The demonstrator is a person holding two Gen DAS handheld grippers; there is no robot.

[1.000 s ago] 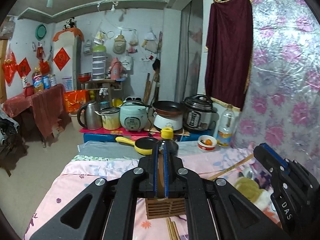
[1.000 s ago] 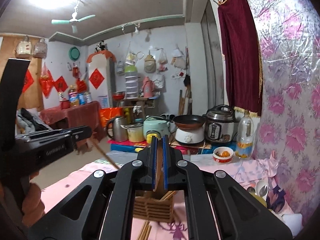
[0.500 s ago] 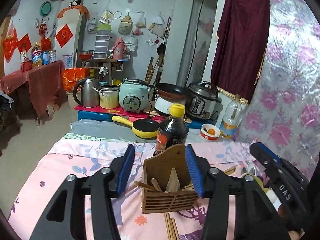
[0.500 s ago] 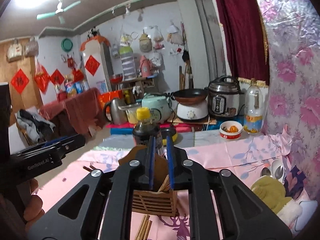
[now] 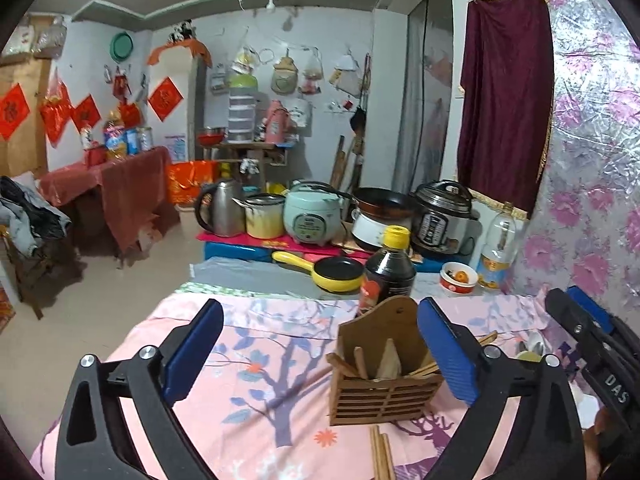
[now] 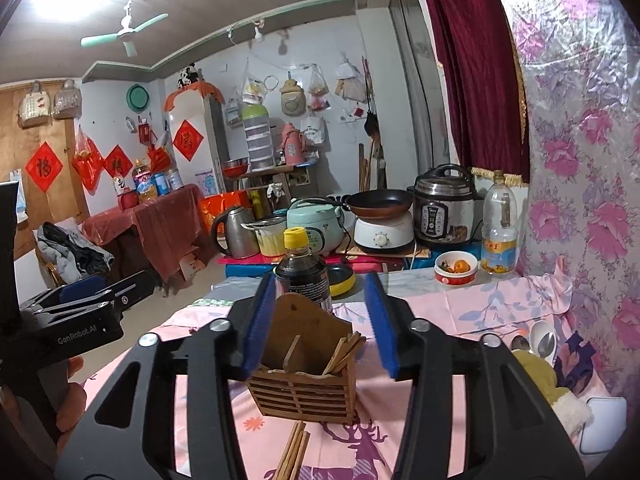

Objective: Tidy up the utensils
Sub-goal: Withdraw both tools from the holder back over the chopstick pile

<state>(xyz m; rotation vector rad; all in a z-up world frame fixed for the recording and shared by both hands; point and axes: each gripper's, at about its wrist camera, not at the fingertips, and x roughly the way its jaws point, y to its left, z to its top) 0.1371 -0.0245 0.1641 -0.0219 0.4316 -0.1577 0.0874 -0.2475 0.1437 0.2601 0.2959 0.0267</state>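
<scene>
Chopsticks (image 6: pixel 294 454) lie loose on the pink flowered cloth of the worktop (image 5: pixel 248 364) at the very near edge, a small bundle pointing toward the wooden utensil holder (image 6: pixel 306 376) just beyond them, and more sticks already stand in that slatted box, leaning to its right side. Both tools hover over this spot with nothing between their pads: the left tool (image 5: pixel 320 356) has just been opening and now stands spread wide, its right blue pad close beside the holder's right wall; the right tool (image 6: pixel 322 326) has also just been opening and is parted about halfway, framing the holder's tall back board without touching it. My reading is that one load has been let go into the holder and the next pick is in hand. That calls for dropping a tool lower onto the near bundle, lining the pads across the sticks and pinching them together, since they lie flat and may roll apart. To the right, two spoons (image 6: pixel 538 340) wait beside a yellow plush thing (image 6: pixel 538 376). Behind the holder stands a dark sauce bottle (image 6: pixel 302 268) with a yellow cap, then a yellow frying pan (image 5: pixel 332 272).
</scene>
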